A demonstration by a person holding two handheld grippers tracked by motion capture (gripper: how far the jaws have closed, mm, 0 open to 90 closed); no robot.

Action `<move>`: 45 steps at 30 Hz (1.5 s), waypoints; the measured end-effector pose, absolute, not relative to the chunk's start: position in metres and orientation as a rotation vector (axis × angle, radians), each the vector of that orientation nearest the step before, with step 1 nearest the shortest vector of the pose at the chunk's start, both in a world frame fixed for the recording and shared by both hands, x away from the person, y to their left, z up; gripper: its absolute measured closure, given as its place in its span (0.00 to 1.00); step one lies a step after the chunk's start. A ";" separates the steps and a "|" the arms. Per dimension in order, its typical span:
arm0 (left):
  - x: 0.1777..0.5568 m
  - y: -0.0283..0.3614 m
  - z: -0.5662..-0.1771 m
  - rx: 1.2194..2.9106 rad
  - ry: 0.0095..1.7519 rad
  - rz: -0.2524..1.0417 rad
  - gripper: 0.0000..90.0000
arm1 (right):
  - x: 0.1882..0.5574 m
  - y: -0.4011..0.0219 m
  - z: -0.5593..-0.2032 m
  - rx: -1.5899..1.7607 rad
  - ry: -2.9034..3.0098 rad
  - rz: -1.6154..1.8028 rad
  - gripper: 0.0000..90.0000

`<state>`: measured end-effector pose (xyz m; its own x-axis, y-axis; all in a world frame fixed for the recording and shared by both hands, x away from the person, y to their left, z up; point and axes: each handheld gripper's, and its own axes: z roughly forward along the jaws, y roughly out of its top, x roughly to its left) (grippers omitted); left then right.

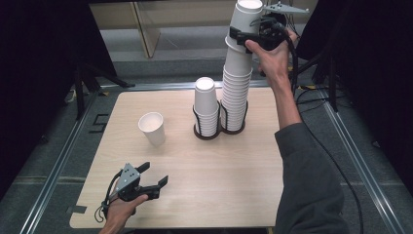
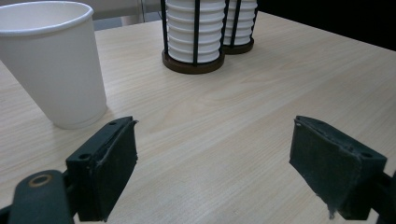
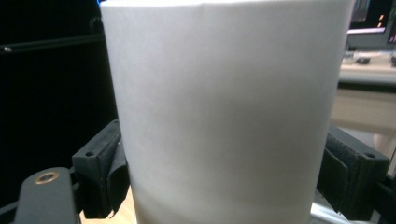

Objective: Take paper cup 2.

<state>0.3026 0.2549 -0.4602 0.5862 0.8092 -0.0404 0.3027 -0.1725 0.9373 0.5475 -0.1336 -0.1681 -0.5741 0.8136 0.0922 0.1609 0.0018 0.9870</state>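
Note:
A tall stack of white paper cups (image 1: 236, 92) rises from a black wire holder at the table's far middle. My right gripper (image 1: 242, 35) is high above the table, shut on the top cup (image 1: 244, 19) of that stack. In the right gripper view that cup (image 3: 224, 107) stands between the two pads (image 3: 100, 172). A shorter cup stack (image 1: 205, 109) stands in a second holder just to the left. One single white cup (image 1: 152, 128) stands upright on the table, left of the holders. My left gripper (image 1: 154, 174) rests low near the front left, open, with nothing between its jaws.
The light wooden table (image 1: 234, 165) has bare surface between the left gripper (image 2: 215, 140) and the holders. In the left gripper view the single cup (image 2: 51, 60) is close at left and the nearer holder's dark base (image 2: 194, 63) is ahead. Dark curtains and metal rails border the table.

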 end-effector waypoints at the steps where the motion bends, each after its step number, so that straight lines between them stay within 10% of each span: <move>1: 0.302 0.254 -0.460 1.737 0.921 0.585 0.16 | 0.546 -0.133 -0.164 1.005 1.750 1.625 0.18; 20: 0.304 0.253 -0.462 1.743 0.902 0.582 0.16 | 0.495 -0.171 -0.147 0.947 1.737 1.612 0.18; 45: 0.312 0.246 -0.461 1.678 0.899 0.540 0.16 | 0.413 -0.155 -0.271 0.879 1.953 1.685 0.18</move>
<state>0.3123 0.2456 -0.4610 0.6076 0.7887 -0.0934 0.2875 -0.1088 0.9516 0.4130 -0.1549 -0.2713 -0.7156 0.6925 0.0917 0.1923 0.0690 0.9789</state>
